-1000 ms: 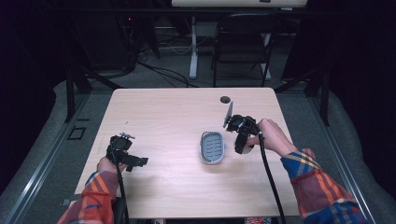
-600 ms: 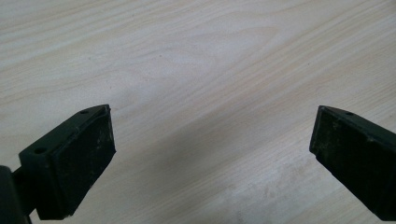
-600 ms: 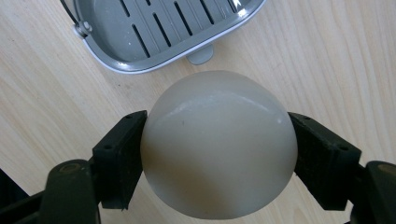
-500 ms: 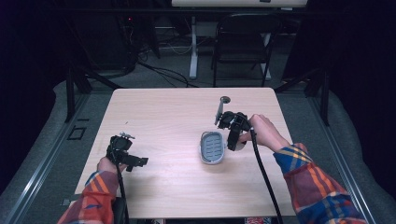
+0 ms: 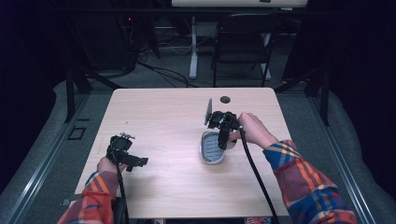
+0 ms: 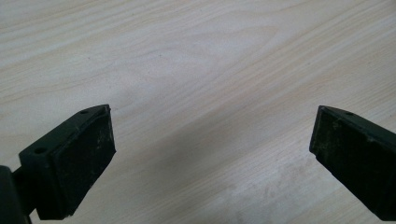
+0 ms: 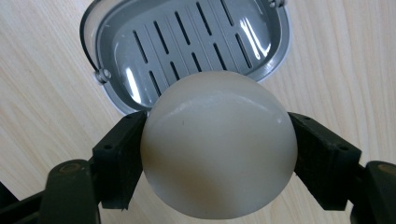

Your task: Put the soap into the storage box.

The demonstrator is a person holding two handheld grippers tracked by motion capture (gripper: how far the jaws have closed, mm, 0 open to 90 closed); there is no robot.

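R gripper (image 7: 218, 154) has its jaws clamped on a whitish rounded soap bar (image 7: 218, 144), one black pad on each side of it. In the right gripper view the bar hangs just above the near rim of a grey soap dish (image 7: 184, 44), w/ slotted drain floor visible beyond it; can't tell if bar touches the rim. In the high view the R gripper (image 5: 223, 140) sits over the dish's (image 5: 211, 150) right side, roughly mid-tabletop (image 5: 177, 186), slightly right of centre; person's right hand (image 5: 252, 130) behind it, plaid sleeve, cable trailing to the near edge.

L gripper (image 5: 133, 161) is well apart, near the tabletop's left-front part, held in the left hand (image 5: 108, 164). In the left gripper view its jaws stand wide apart, nothing between them, just bare wood grain below.

Small dark grommet hole (image 5: 225, 99) near the far edge of the tabletop. Folding chair (image 5: 243, 51) on the floor beyond.
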